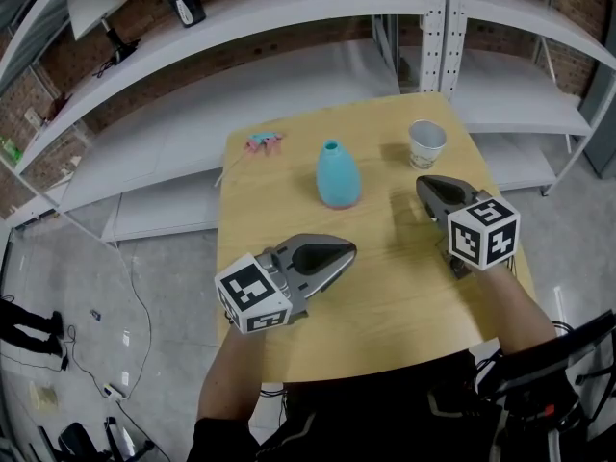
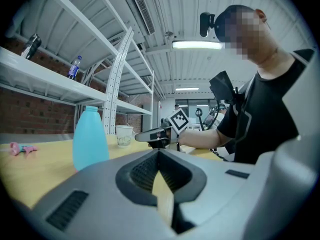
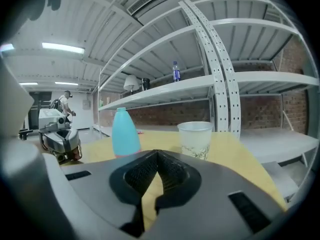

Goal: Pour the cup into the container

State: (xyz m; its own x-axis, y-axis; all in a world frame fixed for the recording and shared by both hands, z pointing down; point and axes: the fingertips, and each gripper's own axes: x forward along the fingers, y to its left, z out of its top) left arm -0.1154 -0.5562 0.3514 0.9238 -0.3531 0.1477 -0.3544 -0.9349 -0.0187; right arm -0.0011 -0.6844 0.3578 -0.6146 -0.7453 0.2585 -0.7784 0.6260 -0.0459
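Pale wood under two clenched tools, cup upright just ahead of the right one

Pale wood with a fine straight grain makes the top of the desk (image 1: 385,306), a square slab with a thin edge. The right tool (image 1: 422,185) lies low over it; its smooth grey plastic shell narrows to a blunt beak, and in the right gripper view the ribbed black pads meet at the tip with nothing between them. The left tool (image 1: 350,249) has the same moulded shape and is clenched the same way, empty, its tip turned toward the right tool's side.

The cup (image 1: 426,143) stands just beyond the right tool's tip, a little to its right and not touching it. It is a thin, whitish paper cup with a rolled rim and a faint leafy print low on the wall, tapering toward the base. Its long axis is vertical and its mouth faces straight up.

The container (image 1: 338,174) stands ahead of the right tool and off to its left, and ahead of the left tool's tip, apart from both. It is matt turquoise, egg-shaped at the belly and drawn in to a short narrow neck. It is upright too, with the opening on top.

Further beyond the left tool, near the desk's far edge, lies a small pink item (image 1: 262,142), too small to identify. White metal shelving (image 1: 289,27) with perforated posts rises behind the desk
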